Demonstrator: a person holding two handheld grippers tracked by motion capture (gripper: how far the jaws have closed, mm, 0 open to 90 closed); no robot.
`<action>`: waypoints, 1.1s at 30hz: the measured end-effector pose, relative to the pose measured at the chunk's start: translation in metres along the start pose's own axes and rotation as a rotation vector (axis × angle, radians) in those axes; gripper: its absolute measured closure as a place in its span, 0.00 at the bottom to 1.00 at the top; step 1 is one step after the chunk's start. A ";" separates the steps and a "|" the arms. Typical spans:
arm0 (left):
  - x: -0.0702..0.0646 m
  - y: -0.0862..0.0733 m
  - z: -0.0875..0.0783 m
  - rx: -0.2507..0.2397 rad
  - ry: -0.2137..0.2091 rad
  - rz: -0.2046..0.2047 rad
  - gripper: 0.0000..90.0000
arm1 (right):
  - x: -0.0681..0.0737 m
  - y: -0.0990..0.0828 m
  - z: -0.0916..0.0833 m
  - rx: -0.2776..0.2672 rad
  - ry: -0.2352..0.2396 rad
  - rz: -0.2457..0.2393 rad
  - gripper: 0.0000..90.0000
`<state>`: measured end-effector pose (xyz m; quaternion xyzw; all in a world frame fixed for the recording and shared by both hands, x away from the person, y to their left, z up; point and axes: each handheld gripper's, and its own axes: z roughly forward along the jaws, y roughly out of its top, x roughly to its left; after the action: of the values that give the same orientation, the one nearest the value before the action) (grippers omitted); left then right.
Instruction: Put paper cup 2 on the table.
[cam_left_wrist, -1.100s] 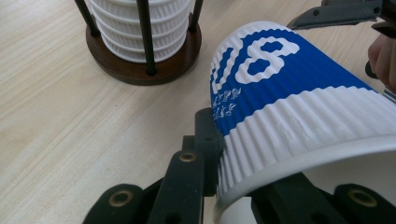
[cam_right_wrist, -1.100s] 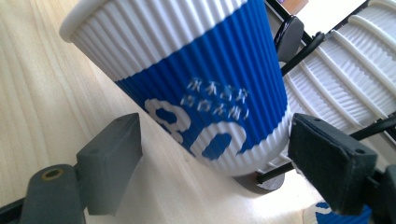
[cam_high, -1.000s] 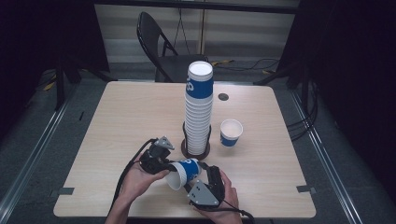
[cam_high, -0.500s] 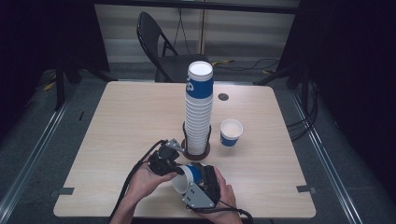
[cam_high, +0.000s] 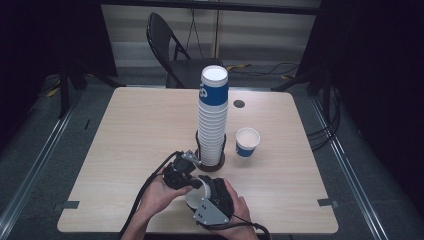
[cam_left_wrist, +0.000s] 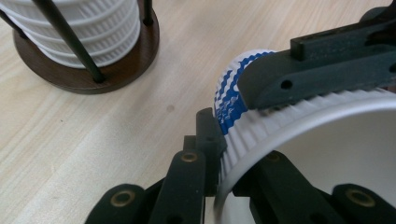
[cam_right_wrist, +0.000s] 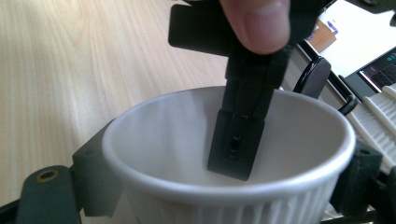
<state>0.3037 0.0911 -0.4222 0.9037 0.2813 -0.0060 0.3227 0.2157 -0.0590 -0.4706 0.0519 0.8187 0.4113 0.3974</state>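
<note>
The left gripper (cam_high: 192, 172) pinches the rim of the cup (cam_high: 192, 198), one jaw inside, one outside. The cup is white and ribbed with a blue zigzag band, its mouth empty. The right gripper (cam_high: 205, 192) clamps its ribbed wall from both sides.

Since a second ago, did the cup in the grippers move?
Yes. In the high view the held cup has slid right, closer under the cup stack, and now lies half hidden between the left gripper and right gripper.
</note>
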 end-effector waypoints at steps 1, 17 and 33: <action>0.000 0.000 0.000 -0.001 -0.002 -0.001 0.96 | -0.001 0.000 0.000 -0.008 -0.002 0.003 0.18; 0.008 -0.016 0.002 -0.174 0.019 -0.045 0.85 | -0.008 -0.006 -0.001 -0.029 -0.013 0.129 0.21; 0.015 -0.034 -0.004 -0.394 0.040 -0.051 0.57 | -0.023 -0.018 0.000 -0.030 0.000 0.310 0.22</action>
<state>0.2981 0.1222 -0.4412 0.8154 0.3064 0.0589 0.4875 0.2356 -0.0803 -0.4697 0.1716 0.7946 0.4801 0.3296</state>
